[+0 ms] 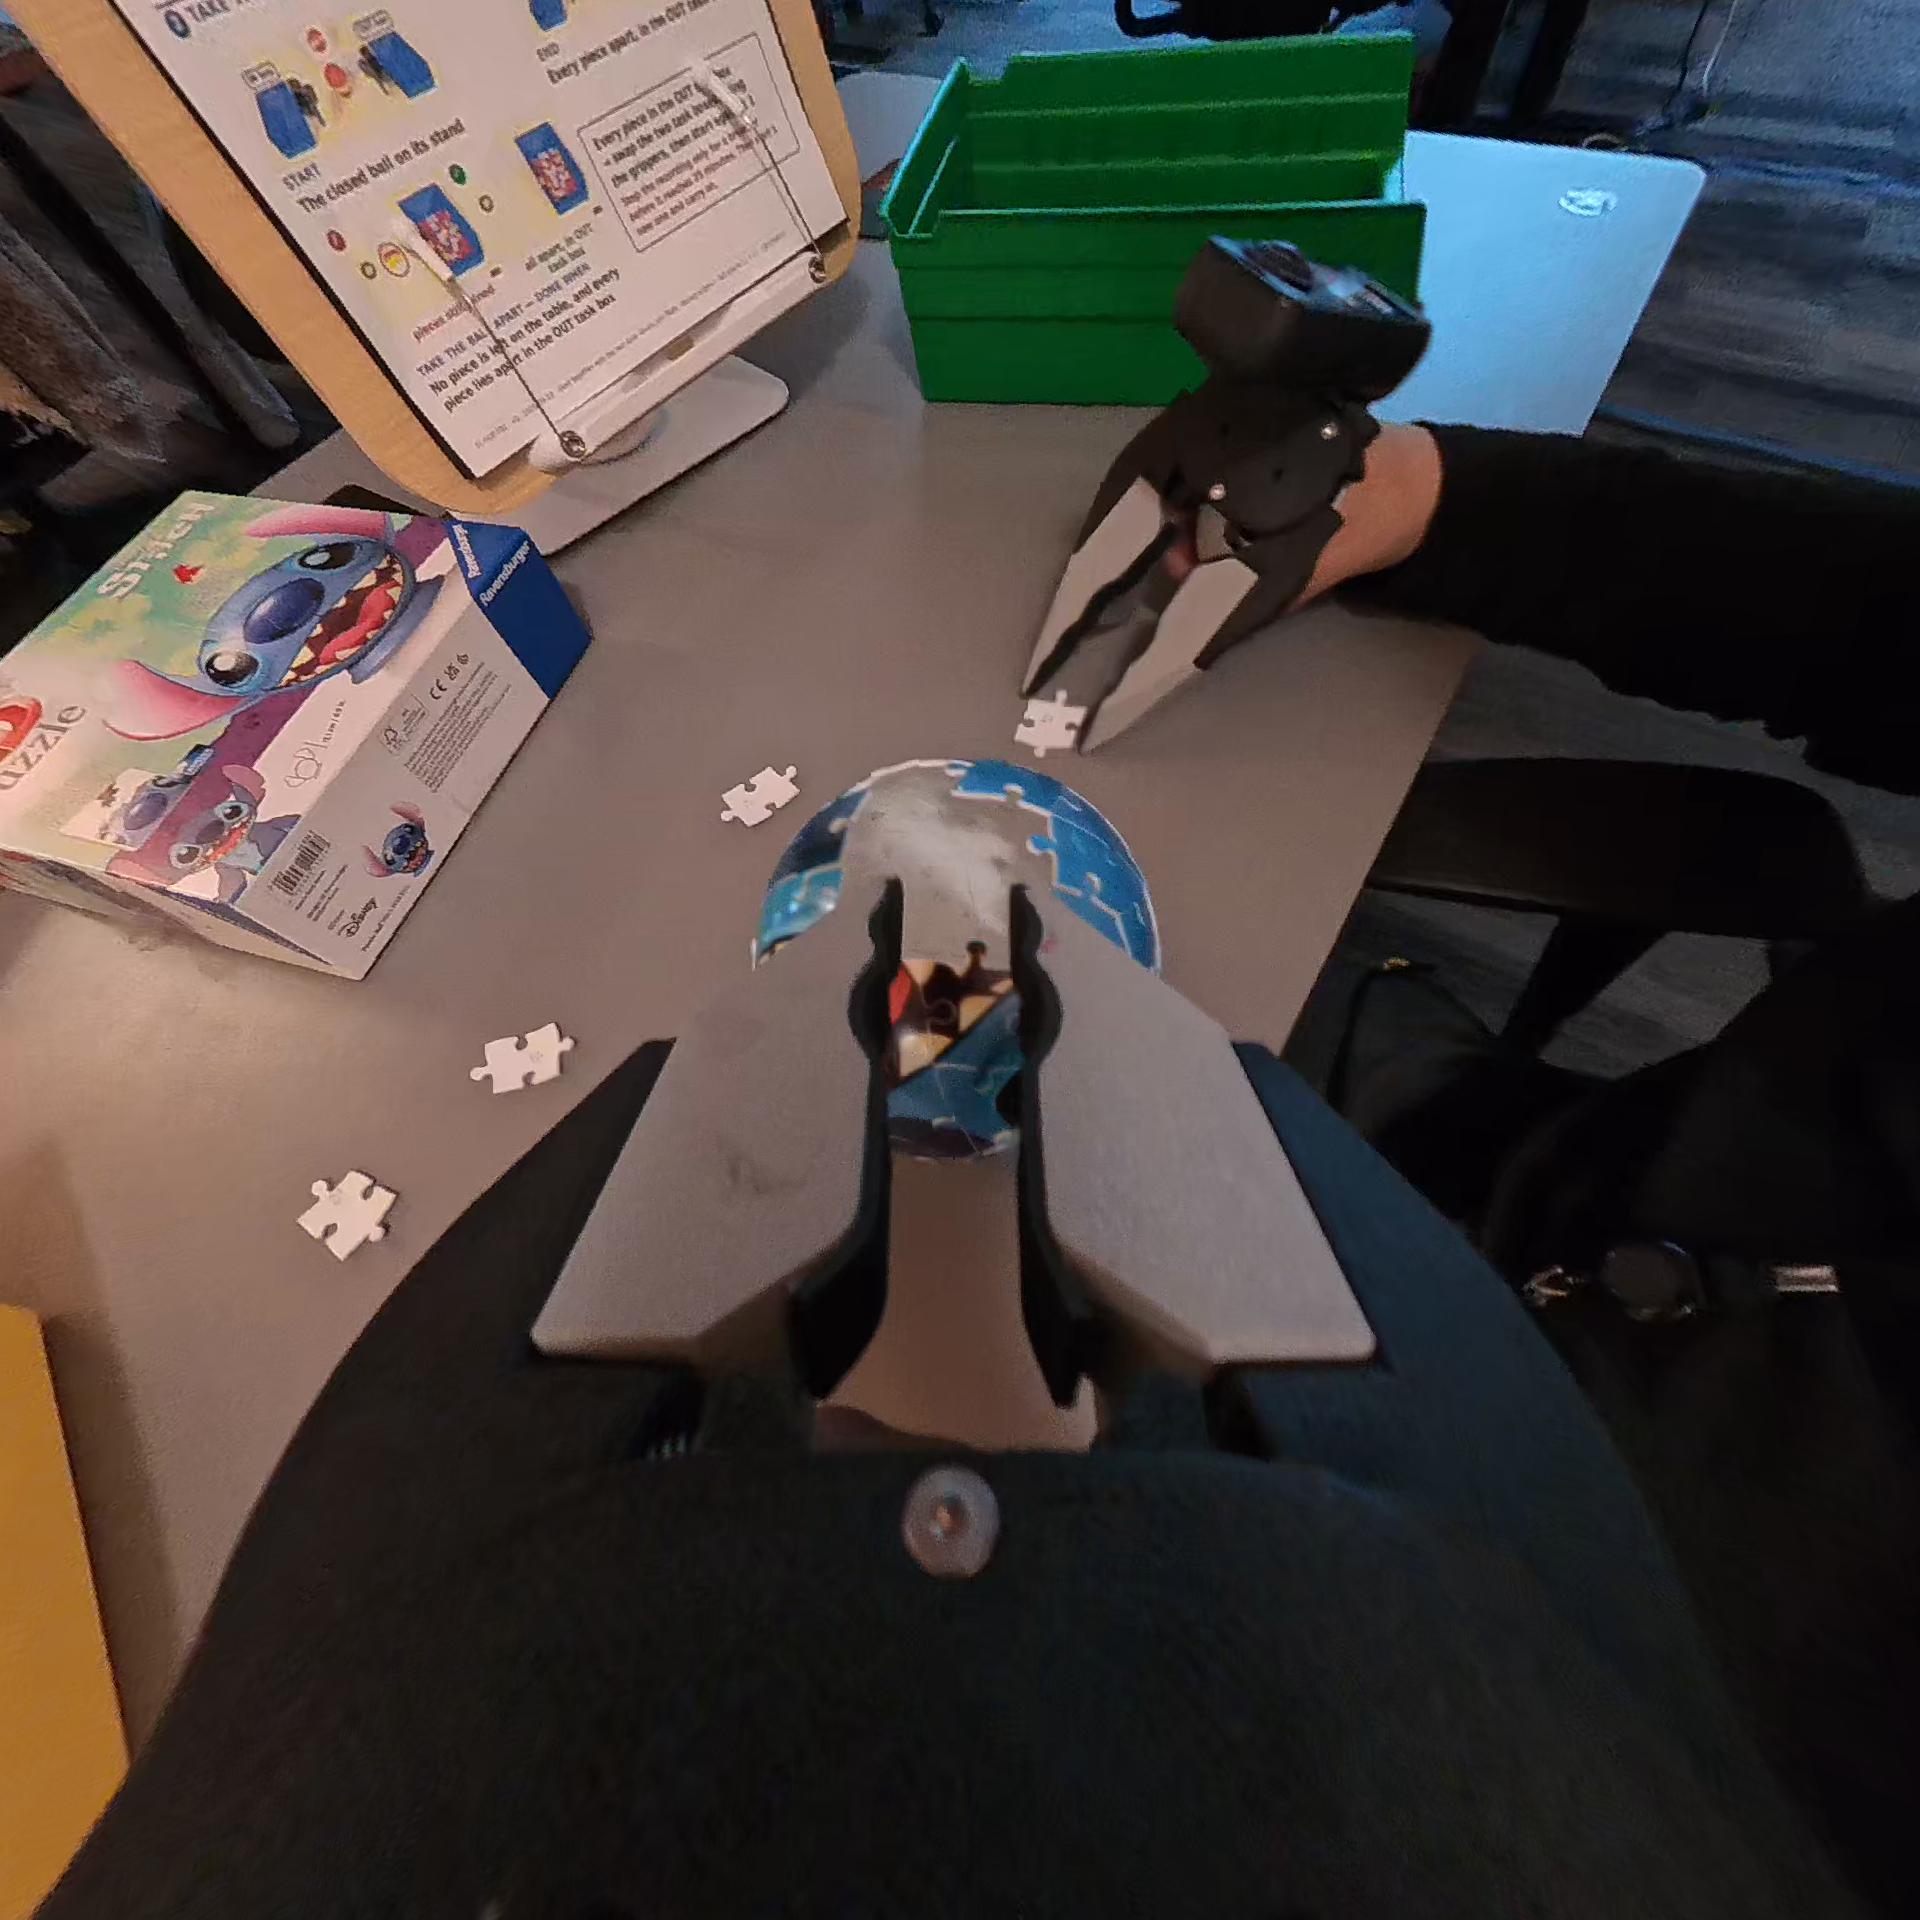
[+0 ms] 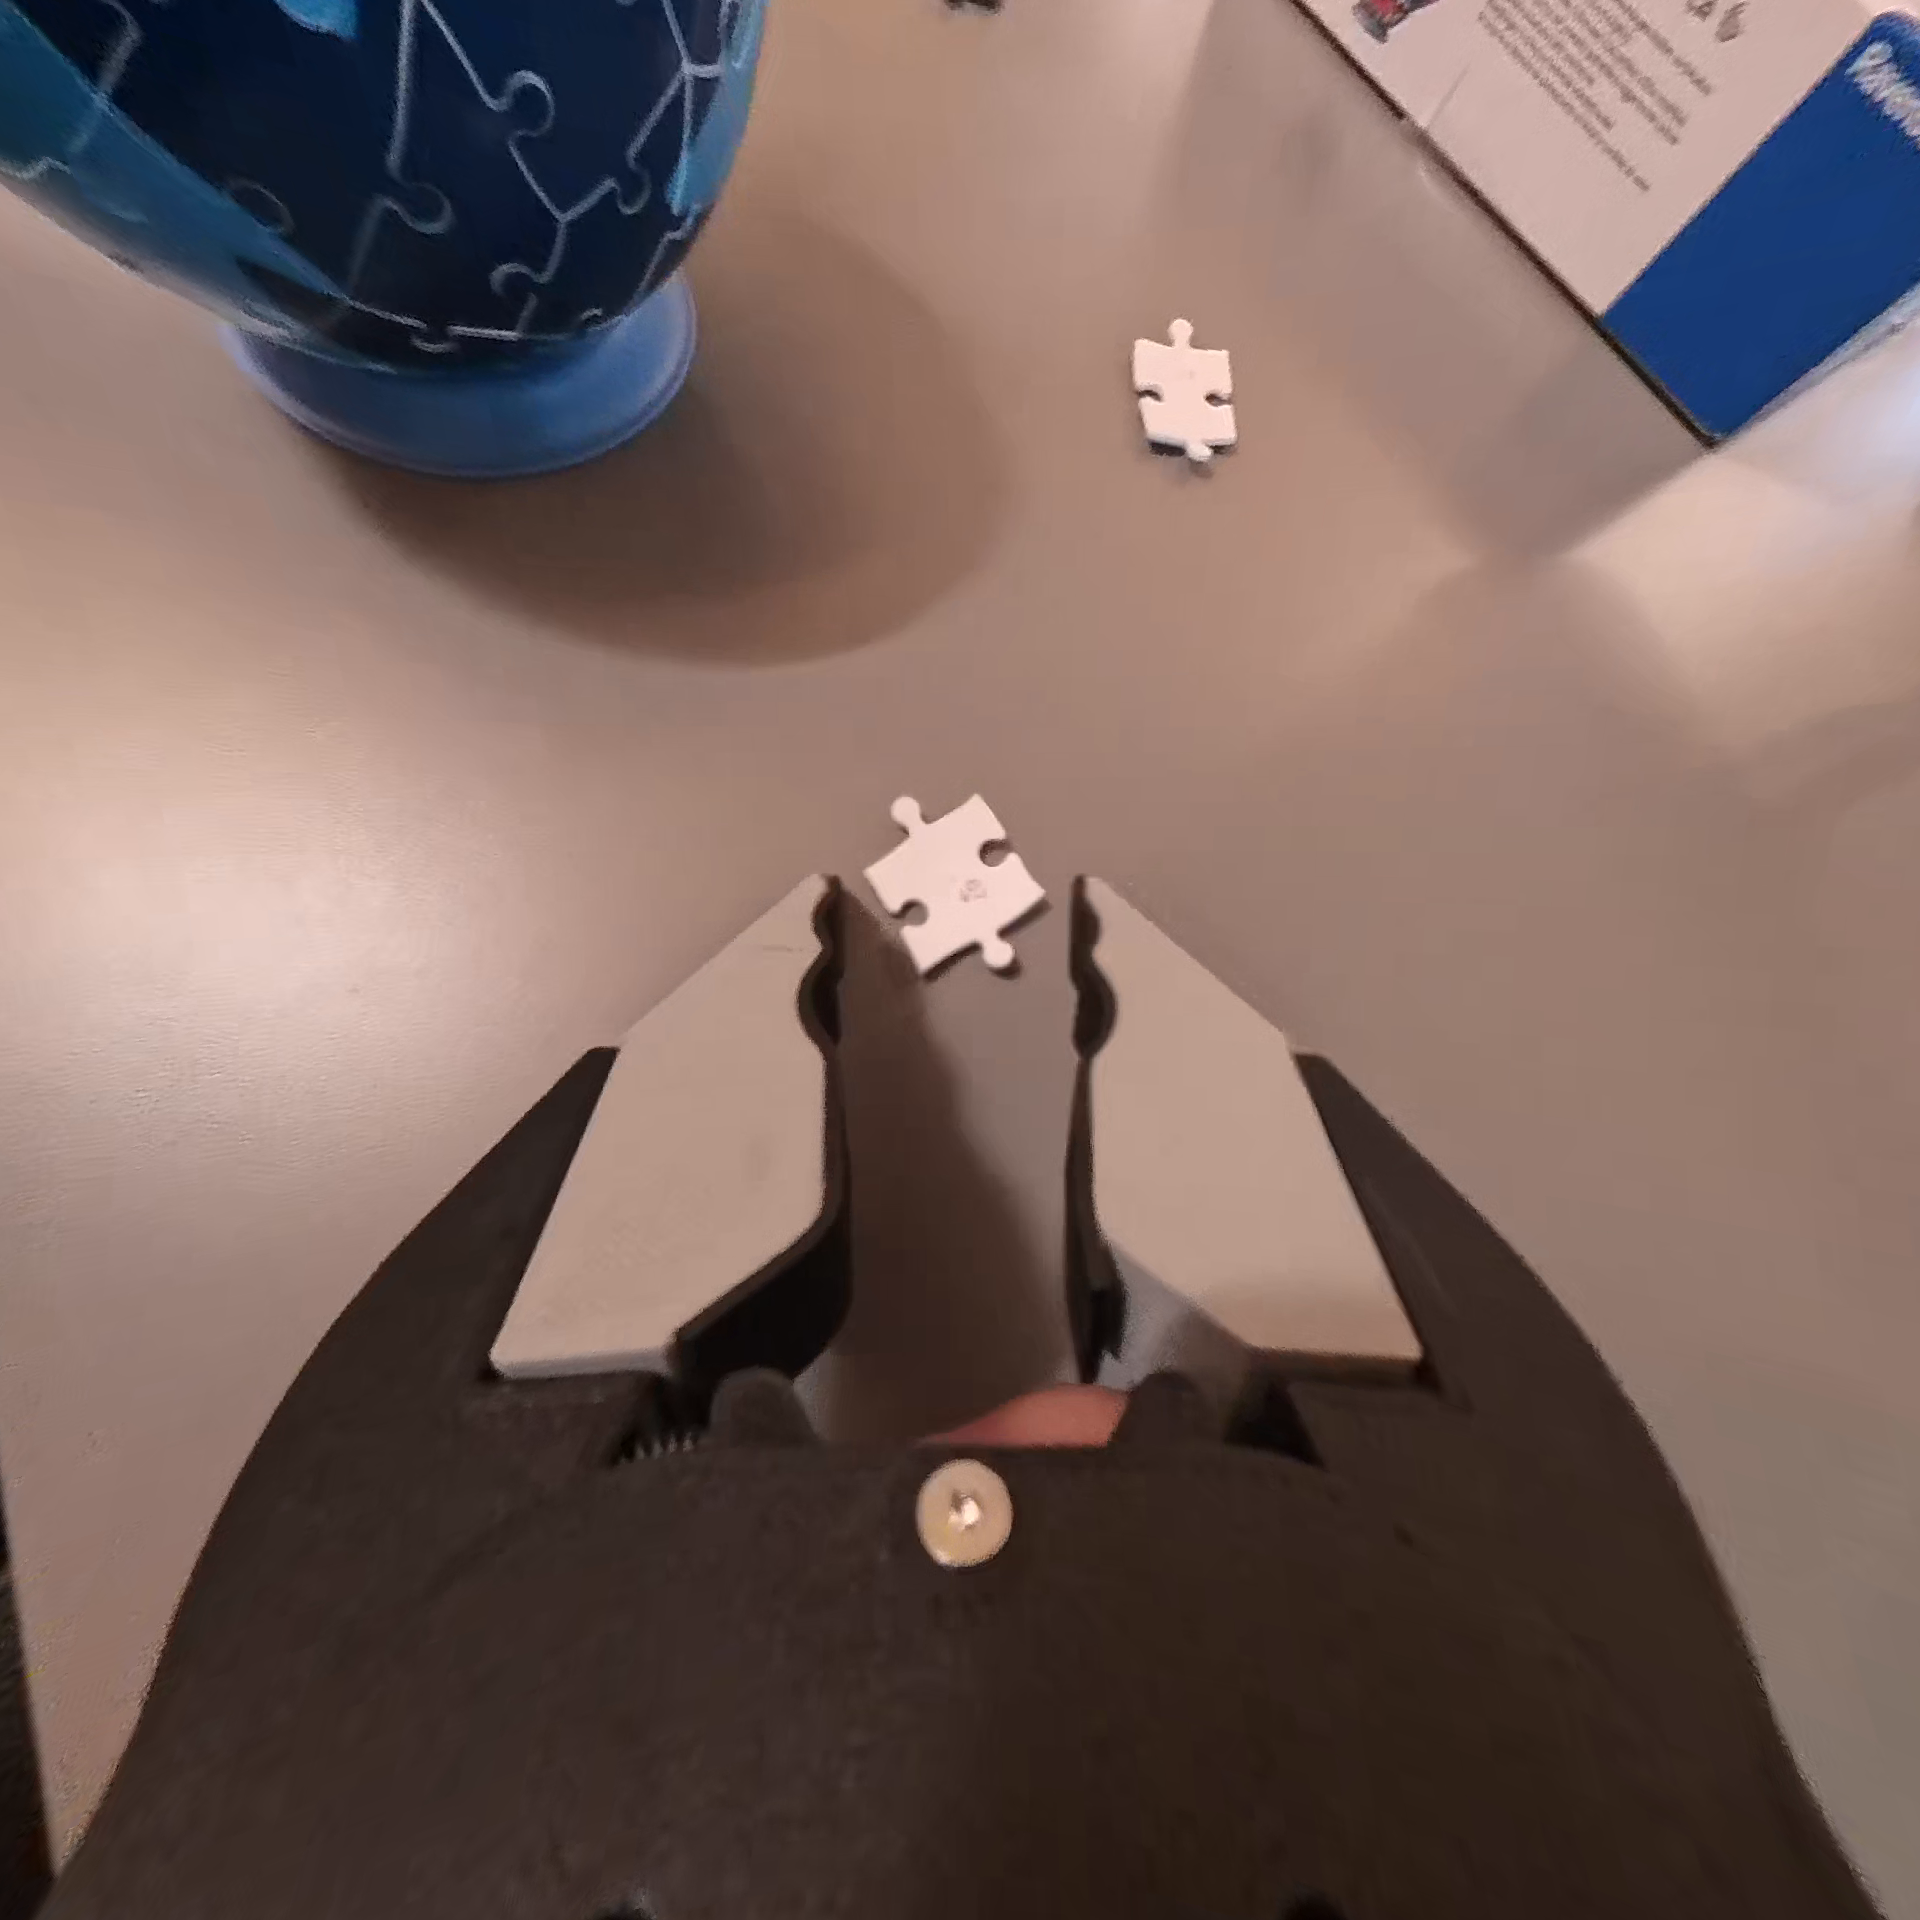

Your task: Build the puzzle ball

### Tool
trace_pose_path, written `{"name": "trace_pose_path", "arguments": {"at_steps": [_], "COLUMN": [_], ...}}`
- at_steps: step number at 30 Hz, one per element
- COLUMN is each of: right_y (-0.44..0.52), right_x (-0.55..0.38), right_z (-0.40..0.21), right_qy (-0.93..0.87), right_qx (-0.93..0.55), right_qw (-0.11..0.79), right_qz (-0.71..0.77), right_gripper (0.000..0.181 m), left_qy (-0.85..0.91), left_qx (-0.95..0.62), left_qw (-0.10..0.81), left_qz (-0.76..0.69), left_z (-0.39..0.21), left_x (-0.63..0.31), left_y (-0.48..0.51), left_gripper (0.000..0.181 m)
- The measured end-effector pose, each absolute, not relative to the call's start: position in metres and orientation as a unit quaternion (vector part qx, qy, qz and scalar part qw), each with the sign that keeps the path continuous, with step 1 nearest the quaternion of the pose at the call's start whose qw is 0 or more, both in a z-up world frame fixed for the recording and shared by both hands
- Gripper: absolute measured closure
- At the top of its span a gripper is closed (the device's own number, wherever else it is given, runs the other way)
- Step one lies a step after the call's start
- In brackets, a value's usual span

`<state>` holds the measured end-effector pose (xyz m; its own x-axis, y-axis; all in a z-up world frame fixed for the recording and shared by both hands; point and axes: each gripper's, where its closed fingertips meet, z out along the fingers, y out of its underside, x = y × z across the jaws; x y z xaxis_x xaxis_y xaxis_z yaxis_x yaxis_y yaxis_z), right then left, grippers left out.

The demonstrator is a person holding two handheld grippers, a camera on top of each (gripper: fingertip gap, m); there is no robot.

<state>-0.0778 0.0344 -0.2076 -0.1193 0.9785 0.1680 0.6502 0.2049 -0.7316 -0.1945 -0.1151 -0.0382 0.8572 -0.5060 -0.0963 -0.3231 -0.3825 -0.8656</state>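
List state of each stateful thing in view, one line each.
puzzle ball: incomplete, top open, upright on its stand
left gripper: jaws open, at the ball
right gripper: jaws open around a loose piece
other loose pieces: white side up, flat on table
puzzle box: closed, tilted
green bin: appears empty

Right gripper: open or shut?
Open. Right gripper shows a clear gap between its fingertips, straddling a white puzzle piece flat on the table, not clamped.

- Blue puzzle ball left of the right gripper: glossy plastic-looking pieces with pale seams
- White puzzle piece between its fingertips: matt, smooth back
- Grey tabletop ahead: smooth, soft sheen
- Gripper's grey finger pads: matt; black body finely grained; bright metal screw
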Motion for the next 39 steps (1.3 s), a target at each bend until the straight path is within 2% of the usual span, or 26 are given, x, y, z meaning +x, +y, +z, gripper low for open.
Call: {"name": "trace_pose_path", "arguments": {"at_steps": [2,3,7,12,21,26,30,34,37,39], "right_y": [0.028,0.028,0.029,0.030,0.025,0.003,-0.027,-0.047,-0.054,-0.054], "right_x": [-0.079,-0.080,-0.081,-0.081,-0.074,-0.062,-0.043,-0.028,-0.024,-0.023], "right_z": [-0.209,-0.210,-0.209,-0.195,-0.158,-0.104,-0.048,-0.019,-0.015,-0.016], "right_qy": [-0.715,-0.716,-0.715,-0.701,-0.681,-0.659,-0.642,-0.634,-0.635,-0.635], "right_qx": [-0.569,-0.568,-0.569,-0.564,-0.541,-0.492,-0.423,-0.381,-0.369,-0.368], "right_qw": [0.308,0.306,0.297,0.319,0.362,0.392,0.432,0.451,0.458,0.460], "right_qz": [0.265,0.267,0.277,0.298,0.337,0.412,0.472,0.500,0.501,0.500], "right_gripper": [0.161,0.165,0.165,0.181,0.181,0.181,0.181,0.181,0.181,0.181], "left_qy": [0.259,0.264,0.274,0.287,0.361,0.386,0.414,0.442,0.457,0.453], "left_qx": [-0.825,-0.824,-0.819,-0.810,-0.792,-0.794,-0.786,-0.756,-0.724,-0.711], "left_qw": [0.495,0.494,0.497,0.500,0.491,0.456,0.457,0.478,0.506,0.523], "left_qz": [-0.082,-0.079,-0.085,-0.109,-0.020,-0.109,-0.032,-0.061,-0.105,-0.122], "left_z": [-0.039,-0.040,-0.040,-0.044,-0.051,-0.049,-0.053,-0.050,-0.039,-0.033], "left_x": [-0.192,-0.191,-0.180,-0.156,-0.114,-0.071,-0.073,-0.045,-0.026,-0.021], "left_y": [-0.121,-0.124,-0.132,-0.139,-0.104,-0.069,-0.033,-0.032,-0.040,-0.042], "left_gripper": [0.163,0.163,0.163,0.163,0.161,0.143,0.131,0.138,0.154,0.171]}}
